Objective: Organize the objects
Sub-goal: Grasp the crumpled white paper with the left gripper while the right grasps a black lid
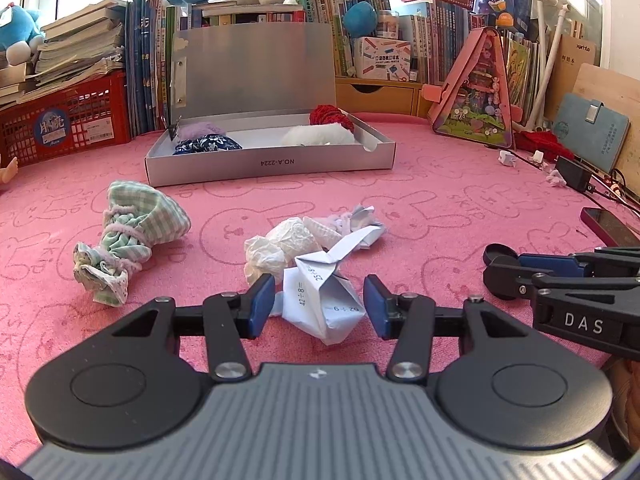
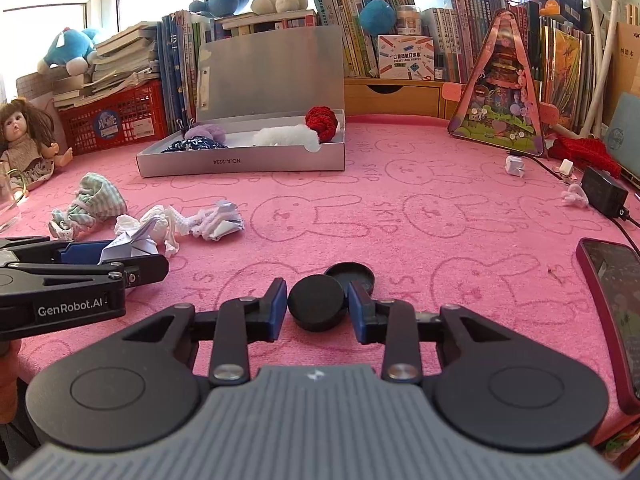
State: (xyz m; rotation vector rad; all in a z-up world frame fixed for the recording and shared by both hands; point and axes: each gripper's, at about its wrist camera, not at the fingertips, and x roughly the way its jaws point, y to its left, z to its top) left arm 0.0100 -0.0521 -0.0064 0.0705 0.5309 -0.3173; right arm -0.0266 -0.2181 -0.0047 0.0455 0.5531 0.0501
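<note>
My left gripper (image 1: 319,304) is low over the pink cloth with a folded sheet of printed paper (image 1: 320,300) between its blue pads, and both pads touch it. Just beyond lie a crumpled tissue (image 1: 276,246), another paper wad (image 1: 360,220) and a green checked pouch (image 1: 132,232). My right gripper (image 2: 318,306) is shut on a black round cap (image 2: 316,300). A second black cap (image 2: 354,274) lies just behind it. At the back an open silver box (image 1: 272,166) holds red, white, purple and blue soft items.
A dark red phone (image 2: 612,300) lies at the right edge, with a black charger (image 2: 604,194) and cable behind it. A doll (image 2: 24,140) and a red crate (image 1: 60,124) are at the left. Books and a pink triangular toy house (image 1: 476,92) line the back.
</note>
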